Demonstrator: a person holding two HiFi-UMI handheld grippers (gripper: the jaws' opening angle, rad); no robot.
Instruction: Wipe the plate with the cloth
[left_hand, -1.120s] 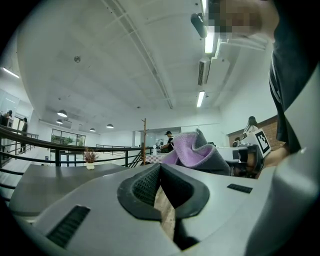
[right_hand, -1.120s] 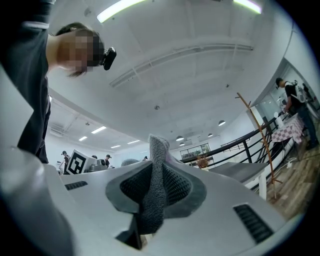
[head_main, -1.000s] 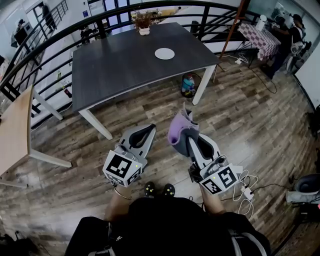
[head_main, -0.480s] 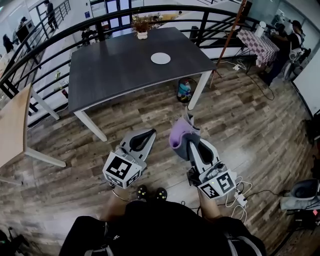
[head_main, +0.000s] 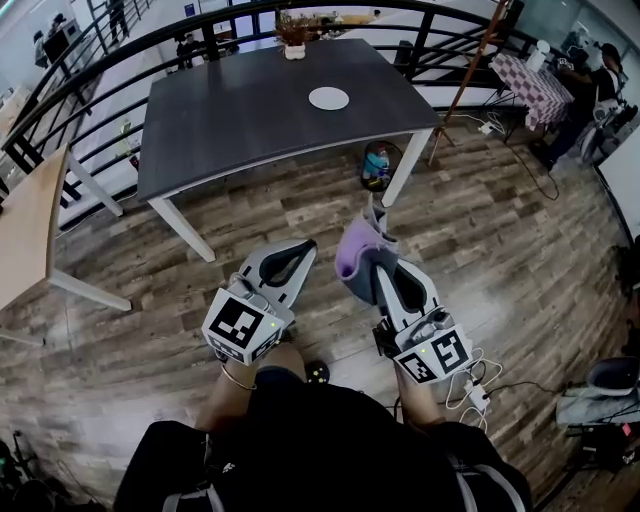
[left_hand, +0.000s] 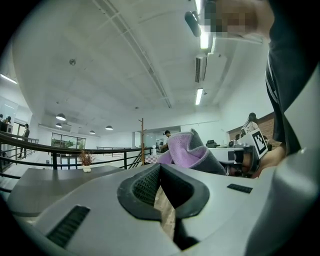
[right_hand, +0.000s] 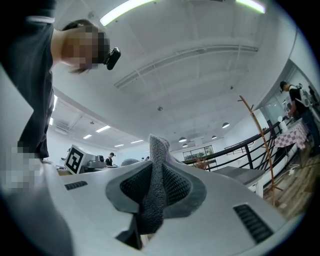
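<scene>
A small white plate (head_main: 329, 98) lies on the far half of a dark table (head_main: 230, 120), well ahead of both grippers. My right gripper (head_main: 371, 262) is shut on a purple and grey cloth (head_main: 358, 252), which bunches up past its tips. In the right gripper view the cloth (right_hand: 156, 180) is pinched between the ribbed pads (right_hand: 176, 186). My left gripper (head_main: 298, 250) is shut with nothing in it, level beside the right one, above the wooden floor. In the left gripper view the cloth (left_hand: 186, 151) shows to the right of the closed left gripper (left_hand: 161, 192).
A potted plant (head_main: 294, 40) stands at the table's far edge, with a black railing (head_main: 90, 75) behind. A light wooden table (head_main: 25, 235) is at the left. A colourful object (head_main: 377, 166) sits under the table's corner. Cables and a power strip (head_main: 474, 392) lie by my right side.
The person has walked a little toward the dark table, carrying both grippers along. The cloth stays clamped in the right gripper and the left stays shut.
</scene>
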